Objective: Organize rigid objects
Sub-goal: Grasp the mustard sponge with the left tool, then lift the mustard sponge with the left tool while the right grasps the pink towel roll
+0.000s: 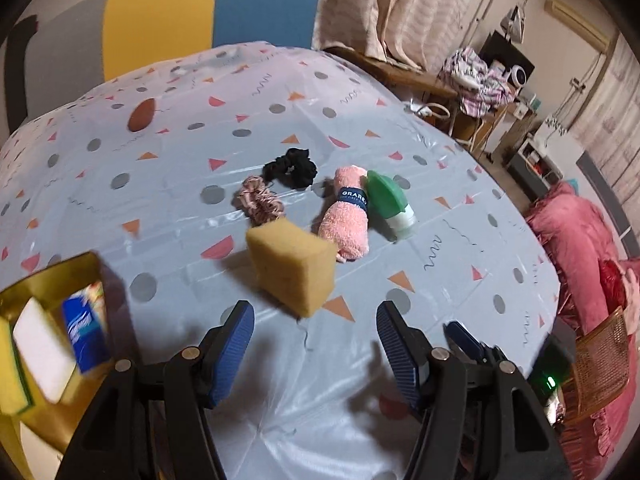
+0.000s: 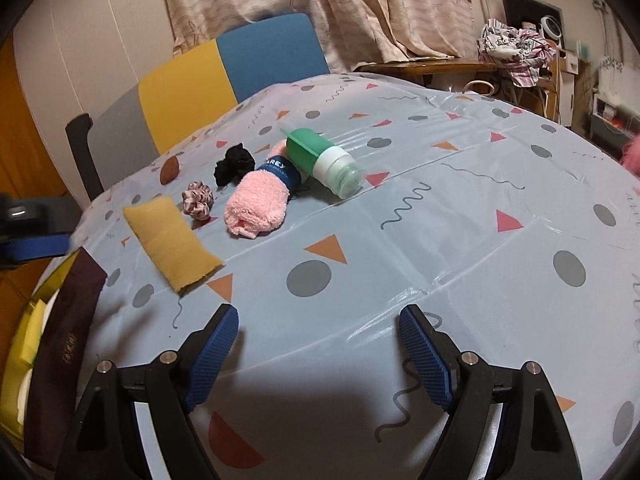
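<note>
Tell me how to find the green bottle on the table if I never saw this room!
Start at the table with the pale blue patterned plastic cloth and find the row of small things near its middle. At the end farthest from the gold box lies a green squeeze bottle with a white cap, on its side, beside a rolled fluffy pink towel. It is the only smooth, hard thing there.

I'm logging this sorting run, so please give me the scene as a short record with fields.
surface: table under a patterned cloth
loose items: yellow sponge, pink rolled towel, green bottle lying on its side, pink scrunchie, black scrunchie
touching: towel and bottle lie side by side
box: gold box at the table's left edge, holding a blue packet and a white block
left gripper: open, empty, aimed at the sponge
right gripper: open, empty
</note>
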A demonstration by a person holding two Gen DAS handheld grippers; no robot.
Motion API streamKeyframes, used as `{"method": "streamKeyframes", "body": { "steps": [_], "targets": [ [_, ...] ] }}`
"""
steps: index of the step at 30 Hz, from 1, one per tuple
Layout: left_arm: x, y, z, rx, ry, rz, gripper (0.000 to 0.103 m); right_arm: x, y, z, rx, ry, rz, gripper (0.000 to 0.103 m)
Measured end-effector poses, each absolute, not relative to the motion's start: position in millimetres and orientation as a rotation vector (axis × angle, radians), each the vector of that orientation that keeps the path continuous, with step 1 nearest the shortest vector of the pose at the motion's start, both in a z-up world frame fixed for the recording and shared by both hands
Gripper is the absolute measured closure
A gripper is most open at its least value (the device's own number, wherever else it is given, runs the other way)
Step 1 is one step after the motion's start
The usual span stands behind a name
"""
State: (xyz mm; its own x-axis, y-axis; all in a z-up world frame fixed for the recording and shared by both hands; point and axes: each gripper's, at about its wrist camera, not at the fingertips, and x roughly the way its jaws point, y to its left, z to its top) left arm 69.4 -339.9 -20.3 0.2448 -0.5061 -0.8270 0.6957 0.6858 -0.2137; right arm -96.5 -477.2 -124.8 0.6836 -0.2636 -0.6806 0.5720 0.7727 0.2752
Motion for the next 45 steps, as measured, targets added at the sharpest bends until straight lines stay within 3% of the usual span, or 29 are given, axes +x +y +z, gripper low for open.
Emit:
{"method": "streamKeyframes", "body": {
  "steps": [10, 12, 13, 21, 36, 45],
  "targets": [
    [106, -393, -45, 0.309, 1.014, -0.790, 0.039, -98, -478, -128, 0.522, 0.645, -0.468, 0.016],
    [113, -396, -54, 0.322, 1.029, -0.772, 0.043, -99, -479, -128, 0.524, 0.643, -0.467, 0.016],
    [114, -395, -58, 0.321, 1.042, -0.767, 0.051, -99, -479, -128, 0.525, 0.642, -0.466, 0.016],
    [98, -357, -66, 0.236, 1.037, -0.785, 0.060, -98, -479, -128, 0.525, 0.639, -0.464, 0.015],
    [59, -310, -92, 0.175, 1.107, -0.766, 0.066, -86, -478, -114, 0.496, 0.688, -0.402, 0.015],
    [53, -303, -103, 0.156, 1.138, -0.753, 0.066, -8, -500, -91, 0.505, 0.772, -0.314, 0.013]
  ]
}}
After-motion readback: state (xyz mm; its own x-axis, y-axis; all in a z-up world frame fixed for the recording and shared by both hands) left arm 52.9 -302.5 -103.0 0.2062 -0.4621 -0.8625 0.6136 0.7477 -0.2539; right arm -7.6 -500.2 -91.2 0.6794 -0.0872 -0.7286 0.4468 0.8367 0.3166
